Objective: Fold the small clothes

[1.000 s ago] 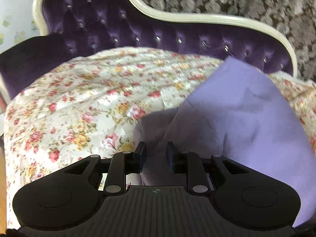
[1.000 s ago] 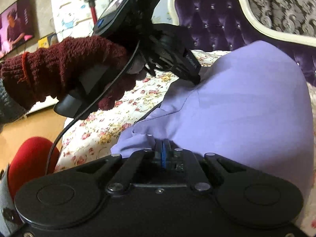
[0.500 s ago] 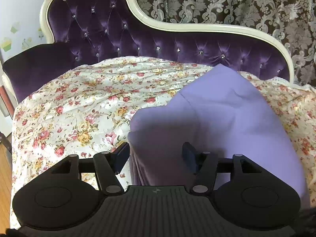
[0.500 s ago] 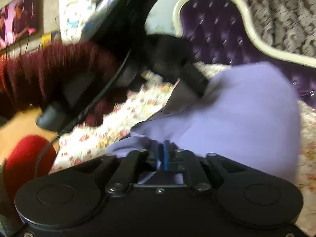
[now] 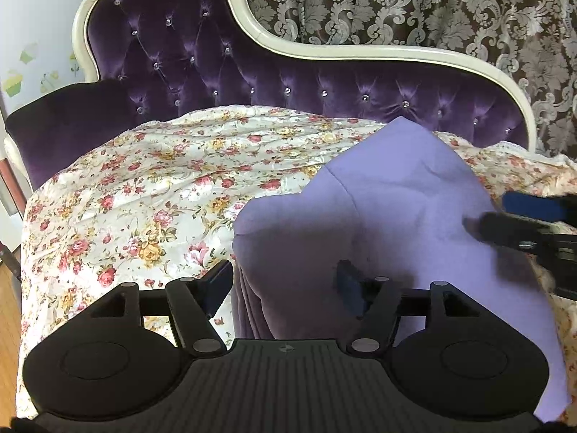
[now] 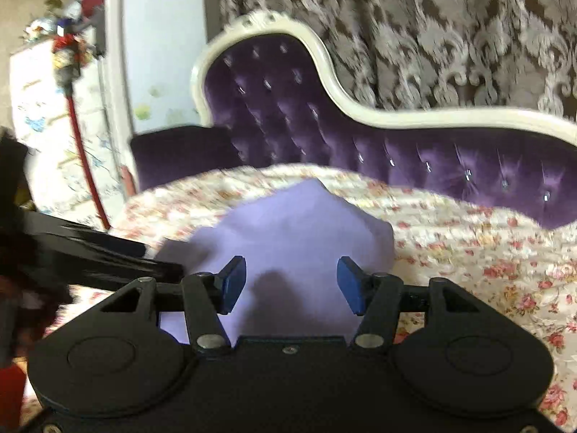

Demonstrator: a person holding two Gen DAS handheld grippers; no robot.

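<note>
A lilac garment (image 5: 389,223) lies folded over on the floral sheet (image 5: 144,195) of a purple sofa; it also shows in the right wrist view (image 6: 295,231). My left gripper (image 5: 285,281) is open, its fingers either side of the garment's near left fold, holding nothing. My right gripper (image 6: 292,285) is open just above the garment's near edge, empty. The right gripper's fingers (image 5: 519,223) show blurred at the right edge of the left wrist view, over the garment's right side. The left gripper's body (image 6: 83,252) shows at the left of the right wrist view.
The tufted purple sofa back (image 5: 288,72) with a cream frame rises behind the sheet. A patterned curtain (image 5: 432,3) hangs behind it. A white cabinet (image 6: 54,126) with a red pole stands to the left. Wooden floor (image 5: 7,310) lies past the sheet's left edge.
Both grippers have opened and let go of the garment, which now lies folded on the sheet. The right gripper has swung away to the right and pulled back.
</note>
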